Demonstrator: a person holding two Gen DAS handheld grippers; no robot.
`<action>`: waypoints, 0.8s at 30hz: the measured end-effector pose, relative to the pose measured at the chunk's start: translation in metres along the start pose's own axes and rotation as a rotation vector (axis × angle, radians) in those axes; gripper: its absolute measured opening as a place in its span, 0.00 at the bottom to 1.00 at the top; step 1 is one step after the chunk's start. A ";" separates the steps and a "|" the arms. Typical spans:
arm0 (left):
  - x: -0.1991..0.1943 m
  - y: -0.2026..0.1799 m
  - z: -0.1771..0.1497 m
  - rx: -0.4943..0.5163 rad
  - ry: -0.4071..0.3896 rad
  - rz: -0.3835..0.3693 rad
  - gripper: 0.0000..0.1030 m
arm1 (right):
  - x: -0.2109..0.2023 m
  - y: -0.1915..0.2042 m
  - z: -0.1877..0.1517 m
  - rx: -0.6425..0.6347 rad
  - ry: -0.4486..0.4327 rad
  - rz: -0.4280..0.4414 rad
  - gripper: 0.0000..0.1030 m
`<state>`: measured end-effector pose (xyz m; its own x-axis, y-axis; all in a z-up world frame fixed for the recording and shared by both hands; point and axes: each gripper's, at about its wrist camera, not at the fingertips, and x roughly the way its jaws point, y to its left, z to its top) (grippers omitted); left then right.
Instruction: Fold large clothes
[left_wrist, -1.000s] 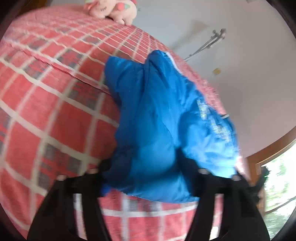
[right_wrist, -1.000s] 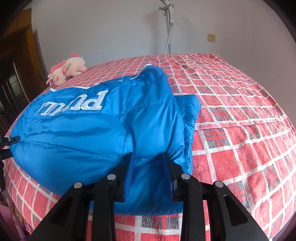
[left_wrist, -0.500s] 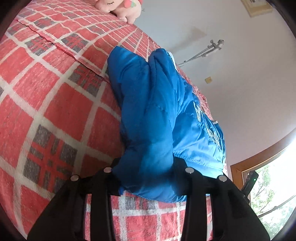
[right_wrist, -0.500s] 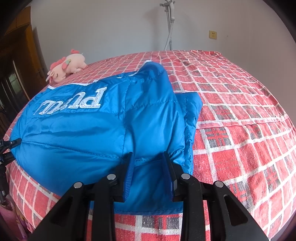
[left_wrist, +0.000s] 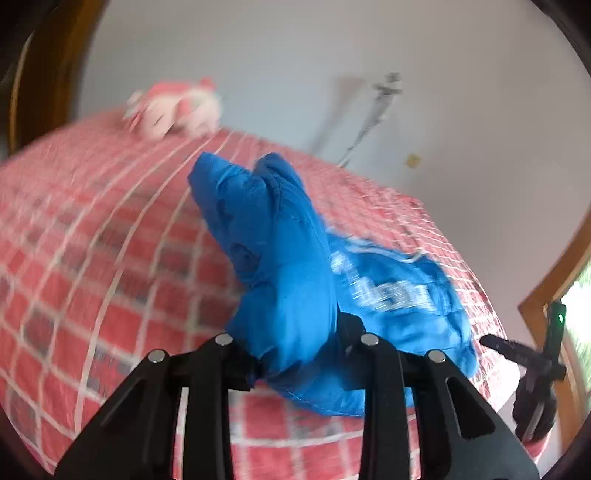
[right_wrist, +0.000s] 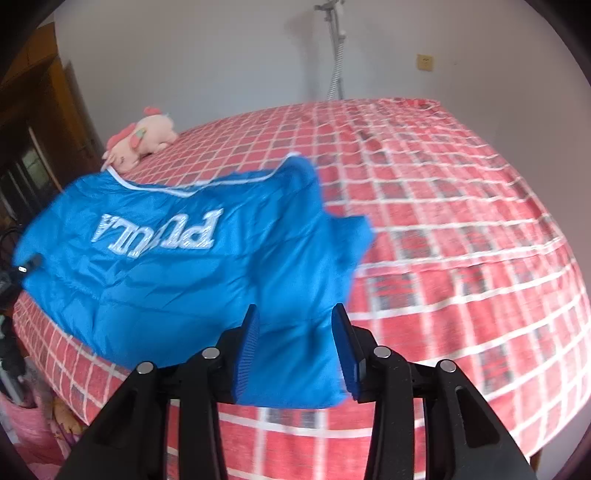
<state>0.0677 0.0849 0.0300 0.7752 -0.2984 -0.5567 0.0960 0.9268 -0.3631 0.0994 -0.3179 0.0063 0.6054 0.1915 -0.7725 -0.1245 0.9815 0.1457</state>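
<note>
The blue puffer jacket (right_wrist: 155, 266) lies near the front edge of the bed (right_wrist: 461, 229), on the red checked bedspread, its silver lettering facing up; the left gripper (left_wrist: 295, 350) pinches a thick bunched fold of the jacket's hem between its jaws; the right gripper (right_wrist: 295, 347) has its blue-padded fingers (right_wrist: 246, 347) on either side of the opposite hem, fabric between them, clamped; a pink plush toy (right_wrist: 138, 142) rests at the bed's far side, near the wall (right_wrist: 221, 55).

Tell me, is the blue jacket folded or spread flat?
Partly folded: the blue jacket has a sleeve doubled over its body, lettering showing.
</note>
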 end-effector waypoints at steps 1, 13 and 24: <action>-0.002 -0.012 0.003 0.029 -0.009 -0.006 0.27 | -0.005 -0.004 0.002 0.002 -0.005 -0.010 0.41; 0.070 -0.170 -0.016 0.366 0.112 -0.088 0.31 | -0.038 -0.006 0.014 -0.062 -0.035 0.016 0.48; 0.155 -0.159 -0.046 0.295 0.342 -0.266 0.37 | -0.031 -0.009 0.015 -0.053 -0.016 0.019 0.48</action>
<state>0.1433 -0.1194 -0.0328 0.4565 -0.5436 -0.7044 0.4717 0.8191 -0.3264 0.0935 -0.3322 0.0380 0.6150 0.2110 -0.7598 -0.1778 0.9758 0.1270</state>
